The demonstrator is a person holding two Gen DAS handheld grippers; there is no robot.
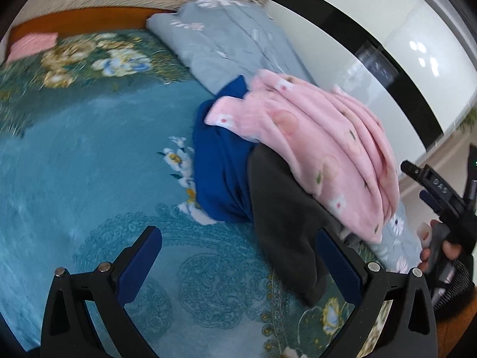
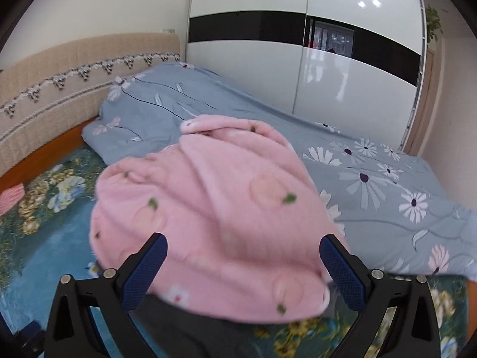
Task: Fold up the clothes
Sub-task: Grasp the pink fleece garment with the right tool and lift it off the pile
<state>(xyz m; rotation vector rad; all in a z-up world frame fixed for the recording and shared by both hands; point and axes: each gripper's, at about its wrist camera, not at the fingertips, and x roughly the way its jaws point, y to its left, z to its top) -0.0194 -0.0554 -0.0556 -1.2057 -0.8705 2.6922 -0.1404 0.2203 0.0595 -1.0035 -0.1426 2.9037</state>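
Note:
A pile of clothes lies on the teal floral bedspread point(image 1: 74, 155): a pink fleece garment point(image 1: 316, 140) on top, a dark blue garment point(image 1: 220, 161) and a dark grey garment point(image 1: 283, 223) under it. My left gripper point(image 1: 238, 265) is open and empty above the bedspread, its right finger beside the grey garment's edge. My right gripper point(image 2: 243, 268) is open, its fingers either side of the pink garment point(image 2: 214, 208); the grey garment point(image 2: 184, 328) shows below. The right gripper also shows in the left wrist view point(image 1: 441, 205), held by a hand.
A folded grey-blue floral quilt point(image 2: 357, 164) lies behind the pile along the bed's far side. A beige padded headboard point(image 2: 74, 68) and a white wardrobe with a black band point(image 2: 298, 59) stand behind. A small pink cloth point(image 1: 32, 44) lies by the headboard.

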